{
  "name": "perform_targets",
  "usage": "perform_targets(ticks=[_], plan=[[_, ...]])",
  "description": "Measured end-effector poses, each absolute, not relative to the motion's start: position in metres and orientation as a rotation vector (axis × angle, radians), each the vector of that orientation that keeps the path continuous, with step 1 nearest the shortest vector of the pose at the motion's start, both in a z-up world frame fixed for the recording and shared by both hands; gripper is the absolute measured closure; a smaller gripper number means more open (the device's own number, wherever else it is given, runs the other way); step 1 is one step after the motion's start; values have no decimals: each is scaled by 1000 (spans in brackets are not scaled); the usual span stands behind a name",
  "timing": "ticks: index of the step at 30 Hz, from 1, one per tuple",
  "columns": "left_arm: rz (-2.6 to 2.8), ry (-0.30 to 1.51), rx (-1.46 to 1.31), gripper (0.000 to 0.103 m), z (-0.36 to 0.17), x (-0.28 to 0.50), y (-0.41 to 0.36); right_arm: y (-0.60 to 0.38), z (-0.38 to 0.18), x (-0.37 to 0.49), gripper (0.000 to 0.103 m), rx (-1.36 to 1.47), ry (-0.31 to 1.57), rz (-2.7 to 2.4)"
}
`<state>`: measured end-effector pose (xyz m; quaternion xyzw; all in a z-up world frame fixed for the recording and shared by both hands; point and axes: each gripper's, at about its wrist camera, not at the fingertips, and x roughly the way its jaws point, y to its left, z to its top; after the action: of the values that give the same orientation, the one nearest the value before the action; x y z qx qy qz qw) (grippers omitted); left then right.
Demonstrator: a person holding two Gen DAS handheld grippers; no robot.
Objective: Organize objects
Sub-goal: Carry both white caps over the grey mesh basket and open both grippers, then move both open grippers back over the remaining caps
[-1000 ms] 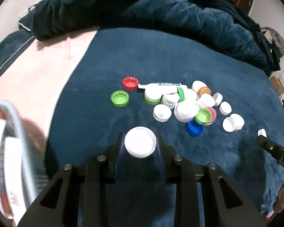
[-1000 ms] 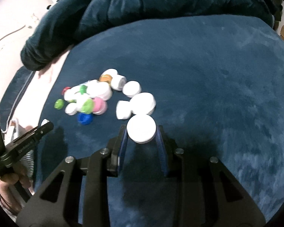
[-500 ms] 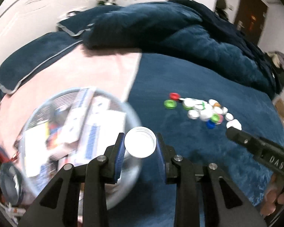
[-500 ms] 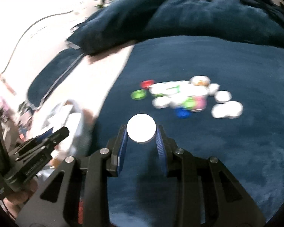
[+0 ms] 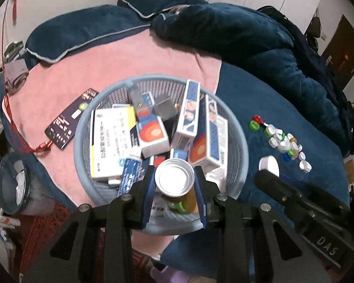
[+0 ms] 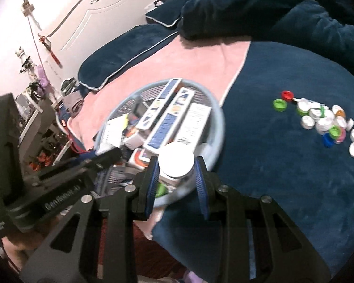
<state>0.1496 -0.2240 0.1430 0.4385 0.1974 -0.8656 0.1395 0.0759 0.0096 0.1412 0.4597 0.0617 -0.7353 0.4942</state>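
Caps are what I am sorting, and I have one in each pair of tongs. In the left wrist view my left tongs (image 5: 174, 181) sit low in the centre of the frame, their blue pads pinched onto a white cap (image 5: 174, 176) with its hollow, silvery inside facing the camera. That cap hangs over the near part of the pale blue mesh basket (image 5: 238, 141), which fills the middle of the frame and rests on the pink sheet (image 5: 120, 59) of the bed. The basket is crowded with medicine boxes (image 5: 111, 141) and a blue and white tube (image 5: 131, 168). Just under the held cap I see an amber bottle (image 5: 188, 200) lying in the basket.

In the right wrist view my right tongs (image 6: 176, 168) are also closed narrow, gripping a second white cap (image 6: 175, 160) with its smooth top toward the camera. It sits over the near right rim of the same basket (image 6: 220, 127), at centre frame. The other tongs poke in from the lower left, close beside it.

The remaining pile of loose caps (image 6: 323, 120) lies well apart on the dark blue blanket (image 6: 283, 176), at the right of both views, white ones mixed with green, red, blue, pink and orange. A phone (image 5: 70, 118) with a red cable lies on the pink sheet left of the basket.
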Motion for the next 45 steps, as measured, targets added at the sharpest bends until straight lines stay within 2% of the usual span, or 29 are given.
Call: perform_targets(ticks=[1, 2, 3, 5, 8, 12, 13, 14, 17, 24, 45], plan=[[-2492, 563, 1265, 68, 143, 152, -225, 8, 141, 77, 72, 1120, 141, -1775], [-2485, 554, 1254, 56, 145, 156, -228, 7, 141, 78, 72, 1125, 132, -1766], [-2478, 546, 1226, 35, 149, 161, -231, 5, 141, 79, 72, 1130, 122, -1757], [-2461, 537, 1161, 15, 157, 170, -237, 0, 142, 84, 72, 1130, 115, -1744], [-2393, 510, 1074, 4, 166, 187, -249, -8, 143, 91, 72, 1120, 116, -1722], [-2297, 460, 1049, 3, 165, 201, -263, -23, 141, 101, 70, 1125, 124, -1599], [-2277, 449, 1053, 3, 163, 204, -266, -26, 140, 103, 59, 1133, 137, -1594], [-2264, 444, 1057, 3, 162, 205, -269, -26, 139, 104, 42, 1135, 151, -1608], [-2252, 437, 1070, 3, 158, 209, -272, -22, 139, 100, 21, 1134, 146, -1685], [-2274, 440, 1097, 3, 155, 202, -266, -5, 123, 73, 20, 1262, 172, -1813], [-2467, 325, 1179, 3, 160, 133, -177, 83, 122, 18, 20, 1338, 122, -1974]])
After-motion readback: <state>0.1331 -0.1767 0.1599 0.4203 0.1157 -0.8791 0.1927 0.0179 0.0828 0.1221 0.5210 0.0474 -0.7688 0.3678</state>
